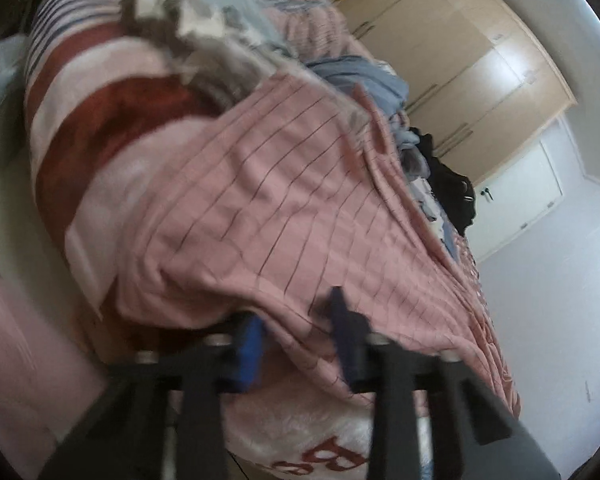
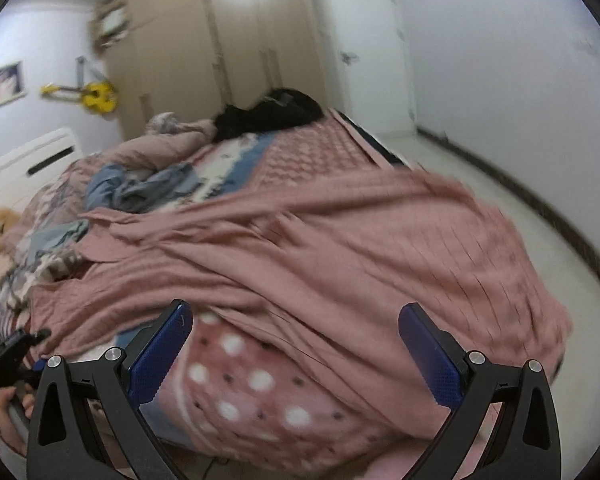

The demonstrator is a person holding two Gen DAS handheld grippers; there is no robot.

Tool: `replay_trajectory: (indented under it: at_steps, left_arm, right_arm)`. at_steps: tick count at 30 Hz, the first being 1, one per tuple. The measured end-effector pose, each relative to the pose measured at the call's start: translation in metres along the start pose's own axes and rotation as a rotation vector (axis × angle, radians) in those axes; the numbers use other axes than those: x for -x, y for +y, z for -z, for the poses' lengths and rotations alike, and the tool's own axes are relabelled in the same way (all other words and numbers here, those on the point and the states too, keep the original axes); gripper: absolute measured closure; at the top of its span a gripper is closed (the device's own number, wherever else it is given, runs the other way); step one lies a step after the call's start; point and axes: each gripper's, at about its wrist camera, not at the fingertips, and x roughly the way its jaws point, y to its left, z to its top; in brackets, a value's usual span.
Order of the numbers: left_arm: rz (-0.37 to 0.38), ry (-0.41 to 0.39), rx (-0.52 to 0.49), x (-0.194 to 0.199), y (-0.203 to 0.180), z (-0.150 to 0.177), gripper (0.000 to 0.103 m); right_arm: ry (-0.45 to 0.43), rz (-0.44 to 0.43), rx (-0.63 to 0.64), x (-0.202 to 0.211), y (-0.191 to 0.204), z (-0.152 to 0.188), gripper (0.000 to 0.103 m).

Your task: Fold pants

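Note:
The pink pants with thin dark stripes lie spread across the bed, also seen in the right wrist view as pants bunched in long folds. My left gripper is shut on the near edge of the pants, with cloth pinched between its blue pads. The same left gripper shows at the lower left of the right wrist view, held by a hand. My right gripper stands wide open just short of the pants' near hem, over the dotted pink blanket, with nothing between its fingers.
The bed carries a red and white blanket, a crumpled blue garment and a black heap of clothes. A beige wardrobe, a yellow ukulele, a white door and white floor surround it.

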Motion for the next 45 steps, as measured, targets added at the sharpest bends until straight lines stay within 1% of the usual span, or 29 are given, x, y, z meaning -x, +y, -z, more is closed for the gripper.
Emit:
replay_trajectory:
  at_steps: [1,2,5,10,12,15,16,18,21,22,23,24,25,26,27,28,31,35,37,39,43,45]
  left_arm:
    - [0.023,-0.002,-0.006,0.000,-0.003,-0.005,0.093]
    - [0.039,-0.011,-0.014,0.001,-0.007,-0.012,0.094]
    - [0.051,-0.046,-0.064,0.001,-0.022,-0.025,0.099]
    - [0.031,-0.117,-0.115,0.008,-0.034,-0.043,0.100]
    - [0.025,-0.144,-0.129,0.011,-0.035,-0.055,0.100]
    - [0.006,-0.183,-0.151,0.017,-0.037,-0.068,0.100]
    - [0.002,-0.193,-0.157,0.019,-0.038,-0.071,0.100]
    - [-0.010,-0.214,-0.175,0.021,-0.039,-0.080,0.100]
    - [-0.022,-0.225,-0.205,0.023,-0.043,-0.088,0.100]
    - [-0.025,-0.229,-0.214,0.024,-0.044,-0.089,0.100]
    - [-0.028,-0.235,-0.222,0.025,-0.045,-0.092,0.100]
    - [-0.030,-0.241,-0.231,0.026,-0.047,-0.095,0.100]
    - [-0.030,-0.243,-0.236,0.027,-0.048,-0.097,0.100]
    - [-0.030,-0.246,-0.243,0.029,-0.049,-0.098,0.100]
    - [-0.030,-0.249,-0.251,0.030,-0.051,-0.100,0.100]
    - [-0.031,-0.250,-0.261,0.032,-0.054,-0.102,0.100]
    - [-0.028,-0.234,-0.299,0.033,-0.064,-0.113,0.100]
    - [-0.018,-0.199,-0.352,0.030,-0.084,-0.130,0.100]
    - [-0.019,-0.185,-0.370,0.027,-0.095,-0.141,0.100]
    - [-0.036,-0.180,-0.403,0.023,-0.107,-0.152,0.100]
    - [-0.058,-0.104,-0.412,-0.002,-0.125,-0.178,0.100]
    - [-0.089,-0.066,-0.442,-0.021,-0.137,-0.191,0.100]
  right_arm:
    - [0.009,0.020,-0.029,-0.001,-0.013,0.004,0.001]
    - [0.016,0.045,-0.052,0.000,-0.025,0.008,0.001]
    - [0.031,0.111,-0.109,0.004,-0.058,0.017,0.007]
    - [0.010,0.185,-0.177,0.022,-0.099,0.023,0.007]
    - [0.005,0.242,-0.182,0.026,-0.115,0.024,0.007]
    - [0.014,0.293,-0.180,0.022,-0.134,0.024,0.007]
    - [0.021,0.302,-0.181,0.018,-0.143,0.024,0.007]
    - [0.036,0.281,-0.212,0.009,-0.160,0.025,0.007]
    - [0.043,0.214,-0.277,-0.002,-0.182,0.024,0.009]
    - [0.043,0.199,-0.288,-0.005,-0.185,0.023,0.013]
    - [0.044,0.181,-0.300,-0.007,-0.187,0.021,0.026]
    - [0.052,0.165,-0.312,-0.010,-0.189,0.019,0.043]
    - [0.071,0.164,-0.322,-0.014,-0.190,0.016,0.050]
    - [0.080,0.169,-0.321,-0.016,-0.190,0.014,0.067]
    - [0.082,0.171,-0.307,-0.016,-0.189,0.012,0.090]
    - [0.077,0.164,-0.296,-0.014,-0.186,0.009,0.097]
    - [0.032,0.127,-0.292,-0.005,-0.179,-0.004,0.098]
    - [-0.011,0.073,-0.264,0.005,-0.173,-0.033,0.099]
    - [-0.036,0.038,-0.231,0.009,-0.168,-0.058,0.099]
    - [-0.044,0.022,-0.206,0.011,-0.162,-0.077,0.099]
    - [-0.057,-0.010,-0.147,0.003,-0.148,-0.123,0.099]
    - [-0.046,-0.011,-0.120,-0.008,-0.141,-0.143,0.099]
